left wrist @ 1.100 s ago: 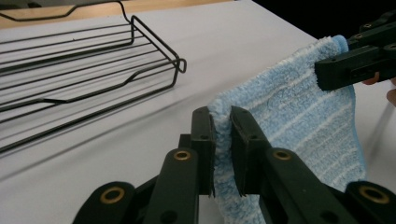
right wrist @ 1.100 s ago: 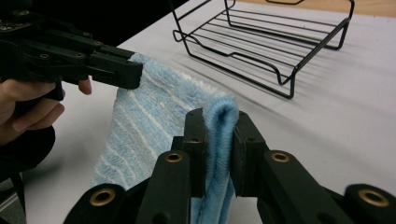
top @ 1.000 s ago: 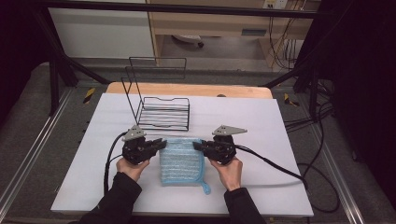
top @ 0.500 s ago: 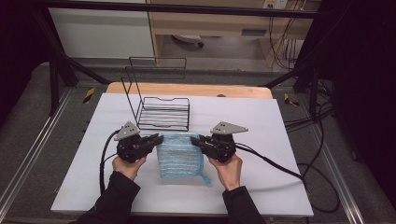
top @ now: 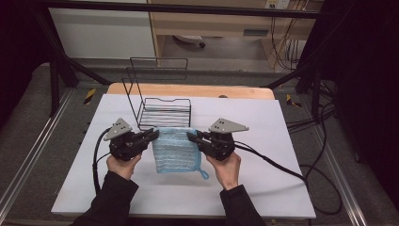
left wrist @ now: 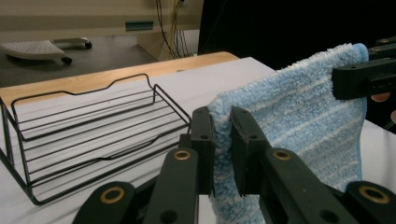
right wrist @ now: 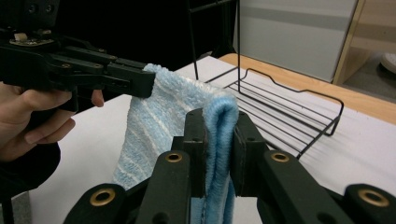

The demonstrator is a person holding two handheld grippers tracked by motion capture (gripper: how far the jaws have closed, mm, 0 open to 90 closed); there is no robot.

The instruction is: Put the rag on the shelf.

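Low in the high view's centre, we clamp the left gripper (top: 154, 135) on the upper left corner of the blue towel (top: 175, 150) and the right gripper (top: 193, 137) on its upper right corner. The towel hangs stretched between them above the white table (top: 263, 117), a loop dangling at its lower right. Just beyond, toward the frame's upper middle, stands the black wire rack (top: 164, 110).

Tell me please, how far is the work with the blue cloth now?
Done: both top corners of the blue cloth are clamped, by the left gripper and the right gripper. In hand: it hangs stretched between them above the white table. Left, probably: putting it on the black wire rack, which holds nothing yet.
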